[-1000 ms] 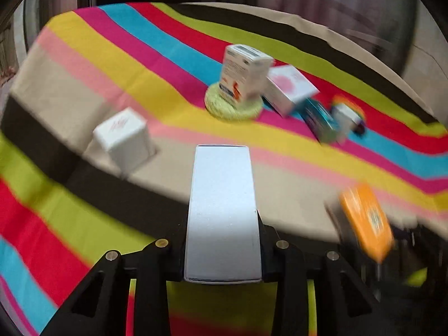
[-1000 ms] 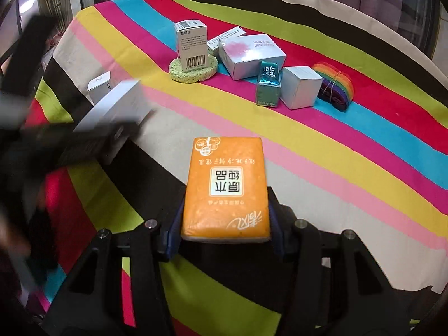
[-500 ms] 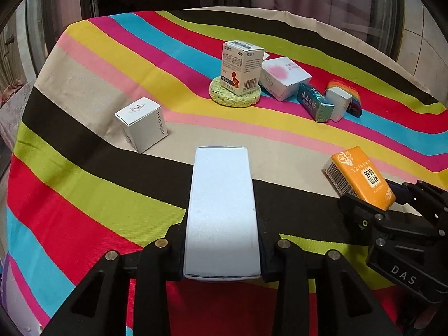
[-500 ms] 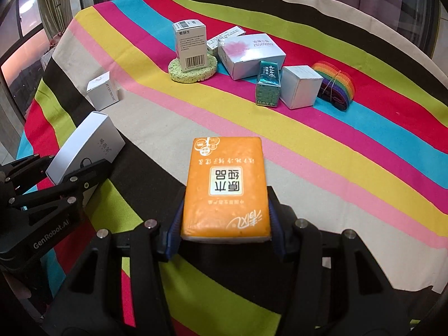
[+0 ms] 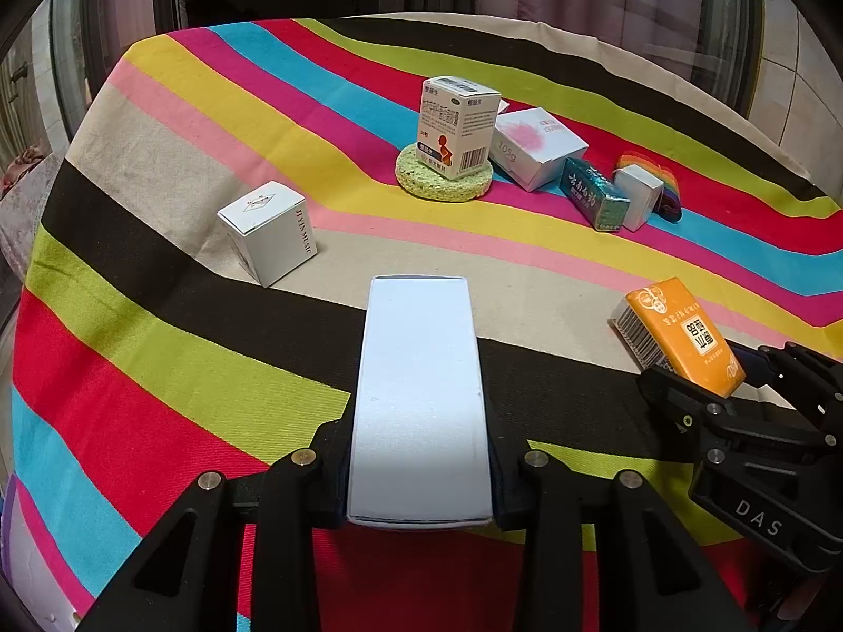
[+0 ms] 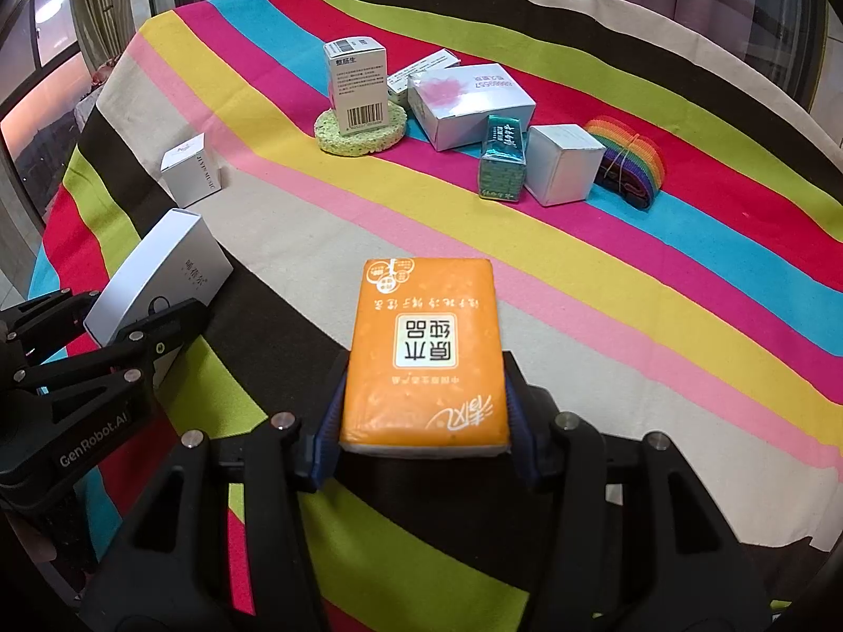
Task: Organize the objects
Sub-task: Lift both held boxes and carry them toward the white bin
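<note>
Left gripper: you have it clamped on the flat white box, carried clear of the striped tablecloth.
Right gripper: clamped on the orange tissue pack, its soft sides bulging slightly, also off the cloth.
Where things stand: the far group — medicine box on a green sponge, pink-marked box, teal pack, white cube, rainbow bands — sits in a loose row; a lone small white box stands nearer on the left.
Doing it well: likely placement comes next; lower each load flat beside the row before letting go.
Watch: keep both grippers apart; do not nudge the tall medicine box.
</note>
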The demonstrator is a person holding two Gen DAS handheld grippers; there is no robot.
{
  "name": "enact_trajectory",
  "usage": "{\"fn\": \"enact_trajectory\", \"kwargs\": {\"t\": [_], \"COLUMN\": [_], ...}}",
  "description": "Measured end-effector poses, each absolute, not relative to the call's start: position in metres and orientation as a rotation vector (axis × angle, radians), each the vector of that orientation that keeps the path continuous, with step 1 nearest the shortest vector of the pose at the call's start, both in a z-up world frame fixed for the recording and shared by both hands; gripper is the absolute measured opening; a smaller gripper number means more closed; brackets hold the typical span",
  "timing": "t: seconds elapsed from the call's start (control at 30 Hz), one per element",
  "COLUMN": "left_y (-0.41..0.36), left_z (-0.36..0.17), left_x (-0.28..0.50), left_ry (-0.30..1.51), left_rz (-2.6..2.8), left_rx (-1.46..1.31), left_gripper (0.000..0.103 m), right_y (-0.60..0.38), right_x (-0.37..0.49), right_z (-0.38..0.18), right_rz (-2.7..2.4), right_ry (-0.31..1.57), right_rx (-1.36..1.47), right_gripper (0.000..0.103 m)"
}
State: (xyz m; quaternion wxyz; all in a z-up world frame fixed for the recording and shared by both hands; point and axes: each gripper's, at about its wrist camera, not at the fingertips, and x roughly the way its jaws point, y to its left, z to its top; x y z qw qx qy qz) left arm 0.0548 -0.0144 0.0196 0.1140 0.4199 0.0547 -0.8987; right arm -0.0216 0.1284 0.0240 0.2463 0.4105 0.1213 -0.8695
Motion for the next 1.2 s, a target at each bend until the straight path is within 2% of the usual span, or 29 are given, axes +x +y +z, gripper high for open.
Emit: {"fn": "enact_trajectory", "kwargs": {"t": [0.4, 0.8, 1.2], "left_y": [-0.014, 0.020, 0.036], "left_z": [0.021, 0.038, 0.040], "left_x": [0.061, 0.132, 0.184], "left_ry": [0.153, 0.258, 0.273], "left_rz": [-2.627, -2.723, -2.773], "left_rx": [1.233, 1.176, 1.198], "left_gripper": [0.039, 0.039, 0.039], "right_y": [0.145, 0.172, 0.187], "right_x": [0.008, 0.060, 0.097], "right_z": [0.025, 0.030, 0.035], "right_rz": [-2.492, -2.515, -2.481], "right_ry": [0.258, 0.209, 0.194], "right_rx": [1.201, 1.209, 1.166], "right_gripper": [0.056, 0.056, 0.056]}}
